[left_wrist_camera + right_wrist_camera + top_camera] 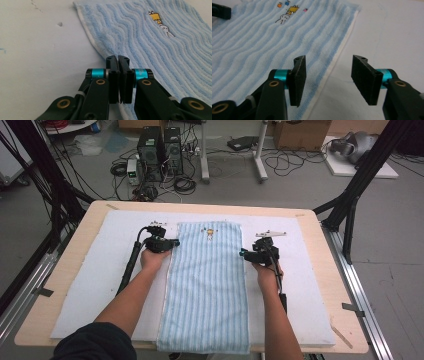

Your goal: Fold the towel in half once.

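Observation:
A light blue striped towel (pixel 207 285) lies flat and lengthwise on a white mat (pixel 95 275), with a small embroidered figure (pixel 210 234) near its far end. My left gripper (pixel 175 241) sits at the towel's left hem near the far corner. In the left gripper view my left gripper (pixel 117 58) has its jaws pressed together on the white hem of the towel (pixel 155 45). My right gripper (pixel 243 253) is at the right hem. In the right gripper view my right gripper (pixel 329 62) is open and straddles the hem, one jaw over the towel (pixel 257 47), the other over the mat.
The mat covers most of a wooden table (pixel 327 285). The towel's near end hangs over the front edge. Black frame posts (pixel 357 185) stand at the table's far corners. Computer towers (pixel 160 152) and cables lie on the floor beyond.

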The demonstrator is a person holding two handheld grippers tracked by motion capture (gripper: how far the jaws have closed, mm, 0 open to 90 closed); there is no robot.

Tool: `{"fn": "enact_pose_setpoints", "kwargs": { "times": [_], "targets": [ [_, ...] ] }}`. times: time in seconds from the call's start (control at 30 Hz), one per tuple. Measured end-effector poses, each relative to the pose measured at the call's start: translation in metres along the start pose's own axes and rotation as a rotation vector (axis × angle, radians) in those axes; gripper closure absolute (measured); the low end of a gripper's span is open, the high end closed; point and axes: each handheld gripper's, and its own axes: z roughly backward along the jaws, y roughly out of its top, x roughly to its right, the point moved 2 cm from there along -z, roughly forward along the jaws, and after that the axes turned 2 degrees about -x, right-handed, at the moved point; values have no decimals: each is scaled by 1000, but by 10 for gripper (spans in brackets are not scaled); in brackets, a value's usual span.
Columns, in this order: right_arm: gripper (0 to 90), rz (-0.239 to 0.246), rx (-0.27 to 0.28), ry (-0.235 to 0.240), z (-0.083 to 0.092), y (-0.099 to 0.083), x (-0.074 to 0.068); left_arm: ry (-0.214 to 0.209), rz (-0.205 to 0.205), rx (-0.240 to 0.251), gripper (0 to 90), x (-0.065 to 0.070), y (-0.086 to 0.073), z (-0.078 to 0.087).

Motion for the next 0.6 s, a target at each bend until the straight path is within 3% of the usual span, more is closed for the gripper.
{"fn": "enact_pose_setpoints", "kwargs": {
  "times": [0.23,0.37,0.43,0.5,0.6],
  "targets": [
    [553,-12,-31,-15,-19,3,-4,-21,-8,3,871,1,-1,2],
    [623,-13,-42,-67,-26,2,-4,-32,-2,9,871,1,-1,5],
    [642,-45,-41,-74,-29,0,0,-48,1,19,871,2,-1,6],
    [675,-114,-24,-57,-31,-1,4,-53,8,18,871,1,-2,7],
    [776,-108,-28,-69,-31,-2,5,-57,9,17,871,2,-3,8]
  ]
}}
